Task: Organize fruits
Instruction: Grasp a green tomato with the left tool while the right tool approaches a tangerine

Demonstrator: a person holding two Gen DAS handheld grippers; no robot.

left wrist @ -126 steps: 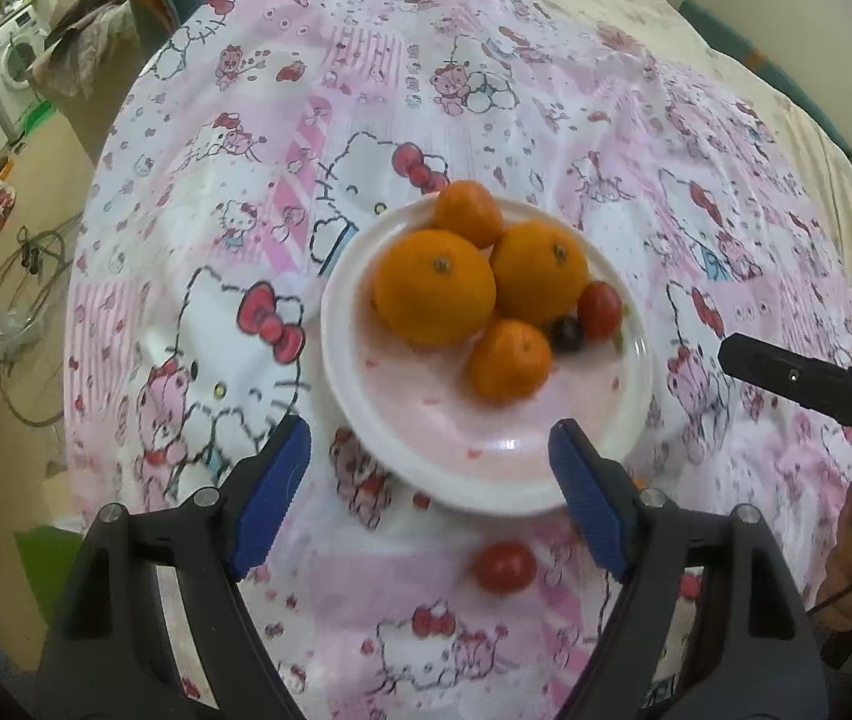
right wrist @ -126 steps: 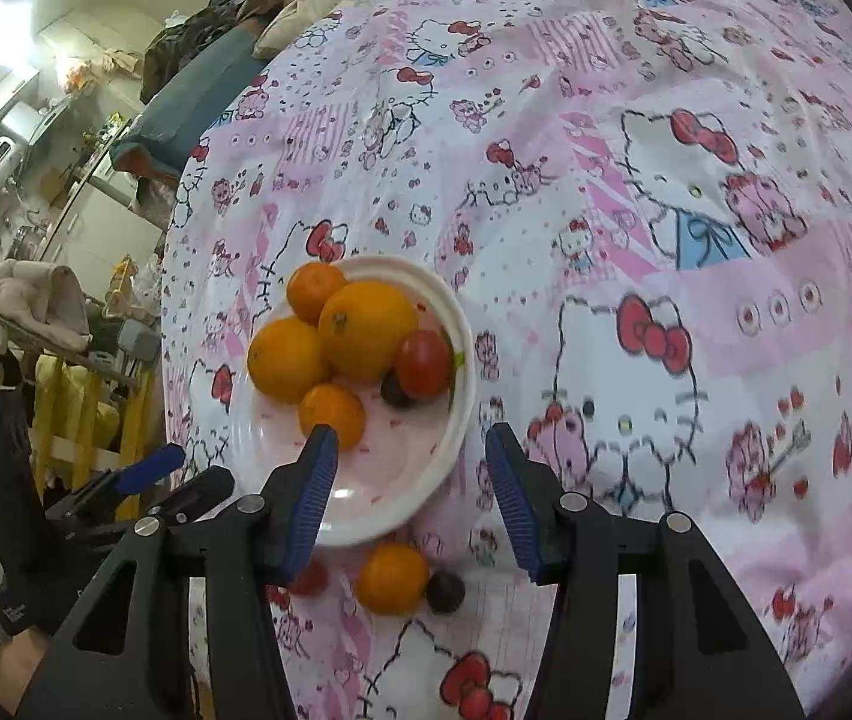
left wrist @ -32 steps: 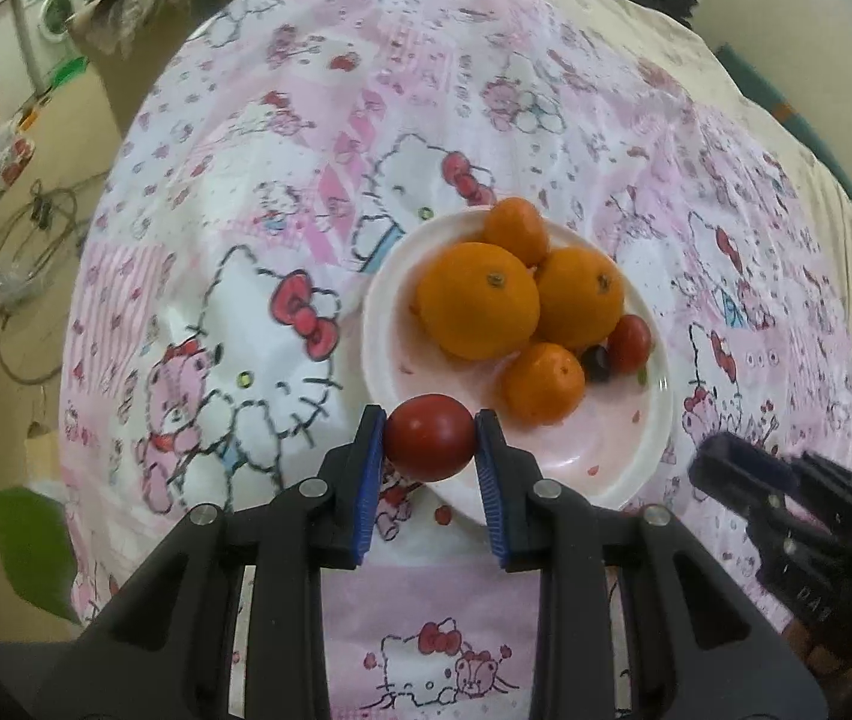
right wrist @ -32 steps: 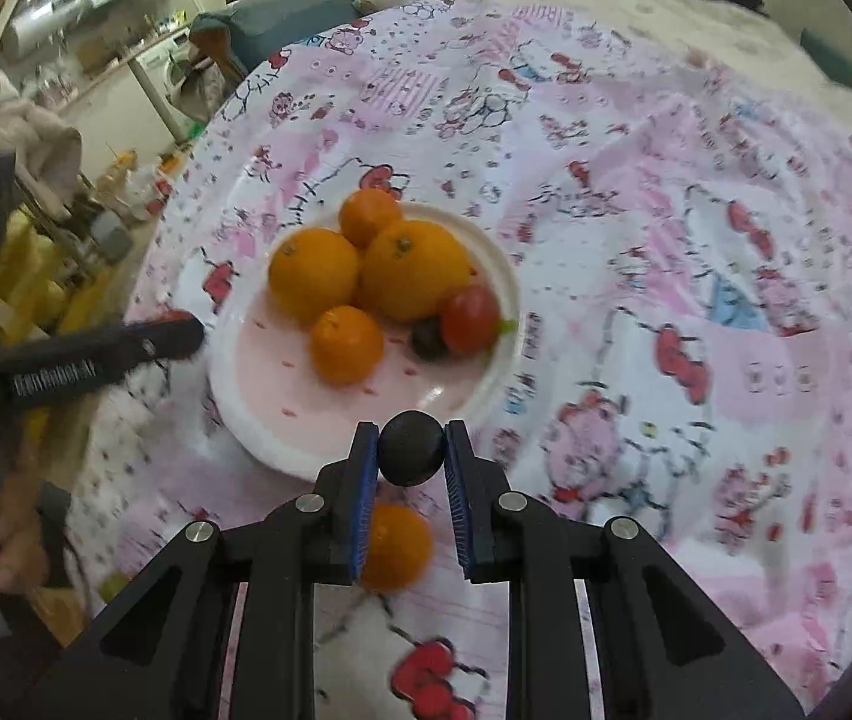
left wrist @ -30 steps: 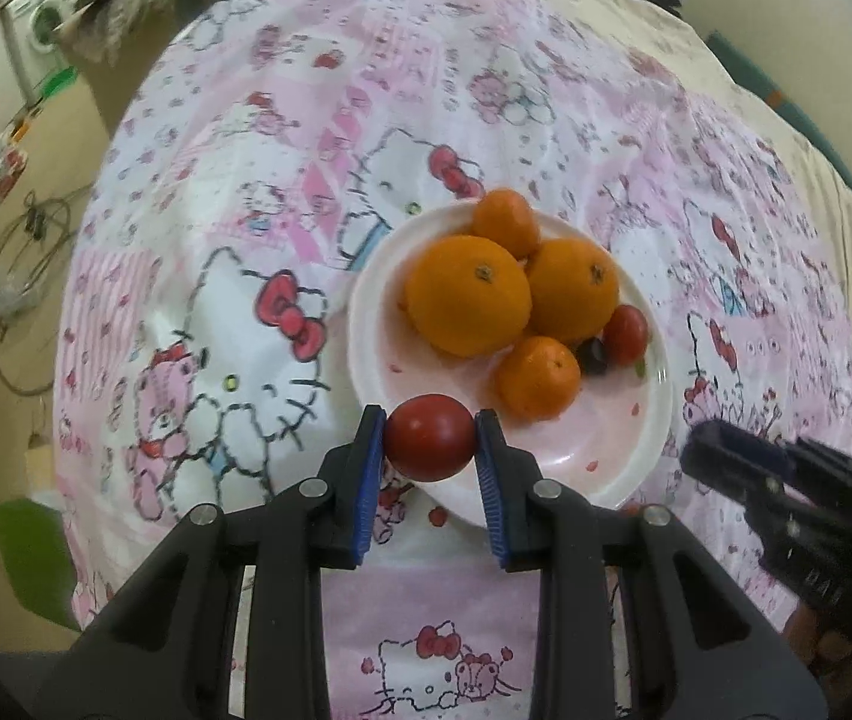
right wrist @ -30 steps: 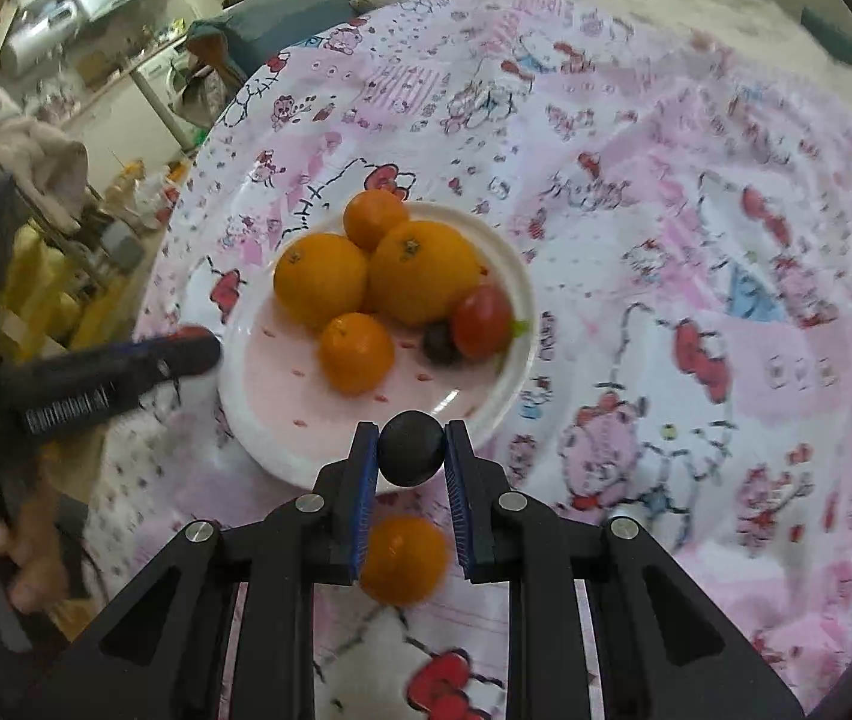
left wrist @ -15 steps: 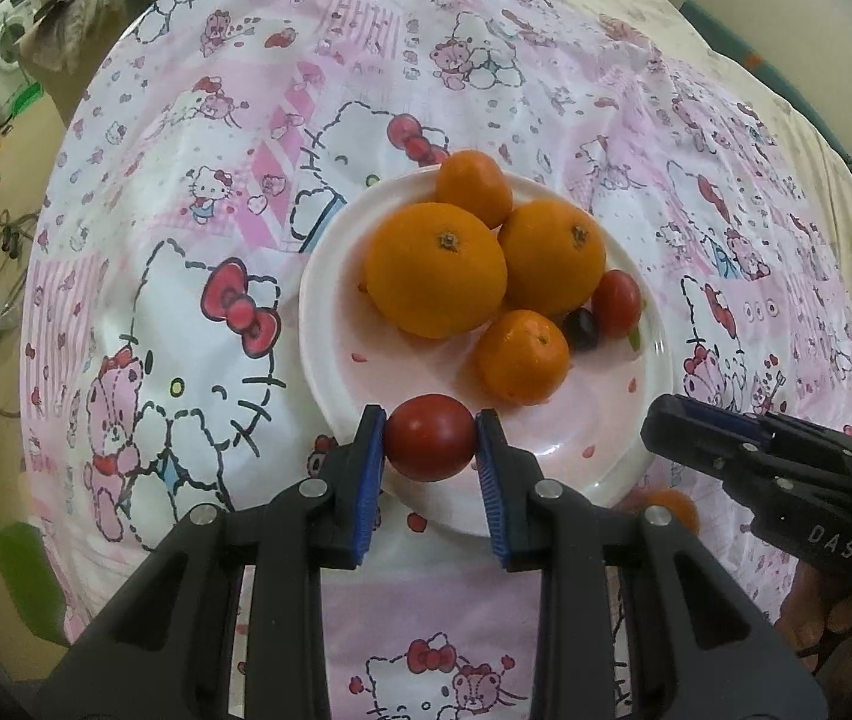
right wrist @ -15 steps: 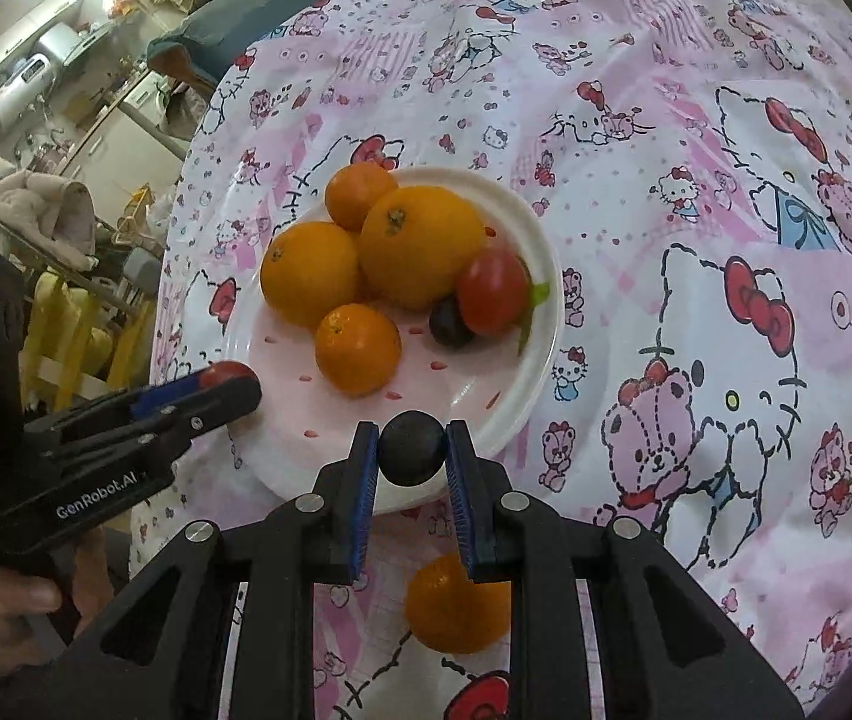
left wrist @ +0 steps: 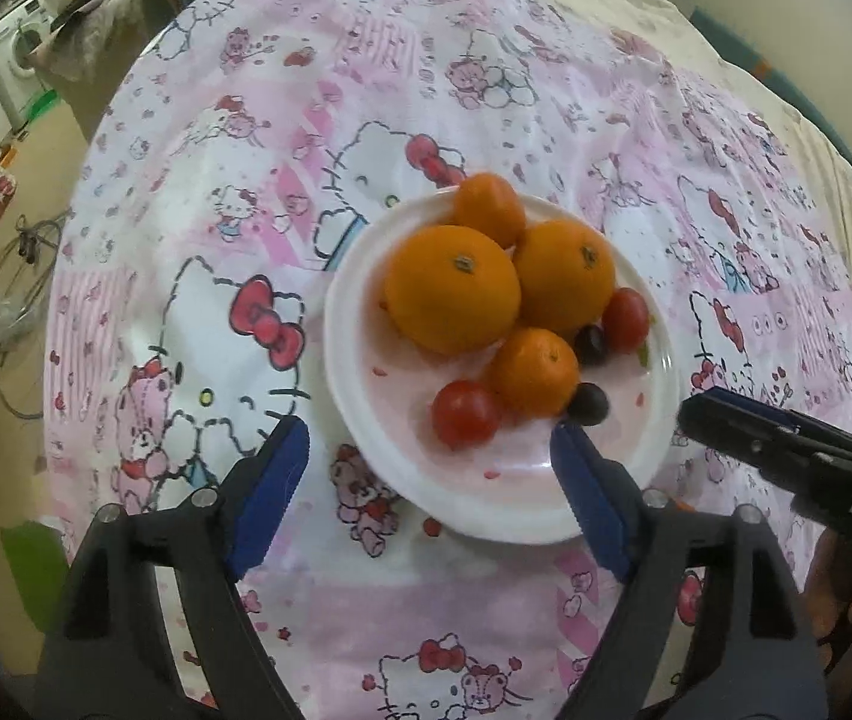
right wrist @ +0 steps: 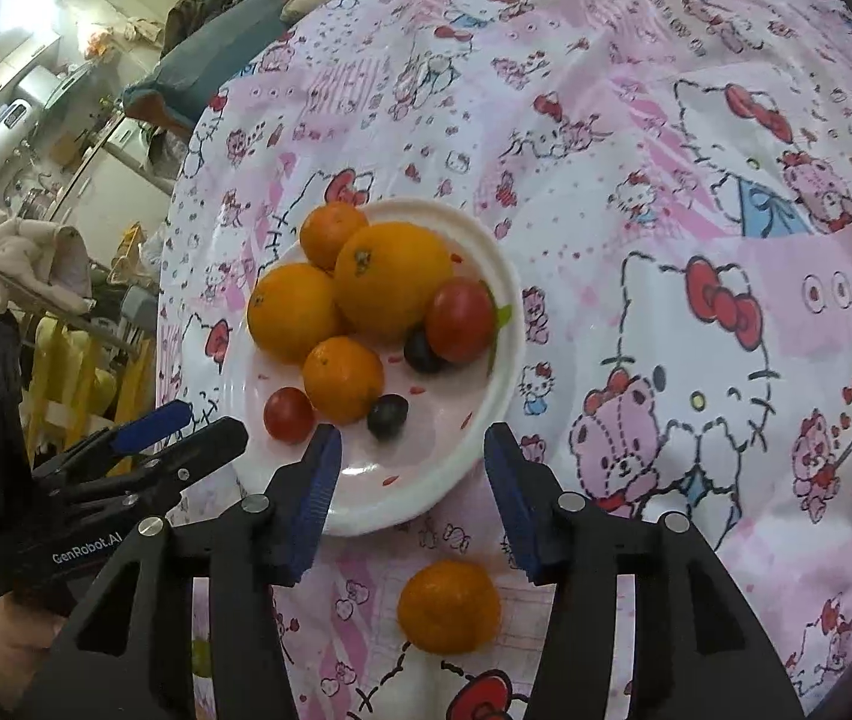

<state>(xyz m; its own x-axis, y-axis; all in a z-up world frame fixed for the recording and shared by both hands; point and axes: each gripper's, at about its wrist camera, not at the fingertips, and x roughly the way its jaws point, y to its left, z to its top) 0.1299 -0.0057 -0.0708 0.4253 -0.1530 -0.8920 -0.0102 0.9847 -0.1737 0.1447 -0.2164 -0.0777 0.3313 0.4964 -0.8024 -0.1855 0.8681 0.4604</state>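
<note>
Both tools hang over the near rim of the white plate [left wrist: 366, 438]. The left gripper [left wrist: 429, 474] is opening, nothing between its pads; the small tomato [left wrist: 465, 412] lies just ahead. The right gripper [right wrist: 413, 465] is opening too, the dark grape [right wrist: 387, 416] loose ahead. Only the right wrist view shows the mandarin [right wrist: 449, 606] on the cloth below its jaws.

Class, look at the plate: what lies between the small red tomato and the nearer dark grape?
A small orange sits between the tomato and the grape, seen in the right wrist view.
</note>
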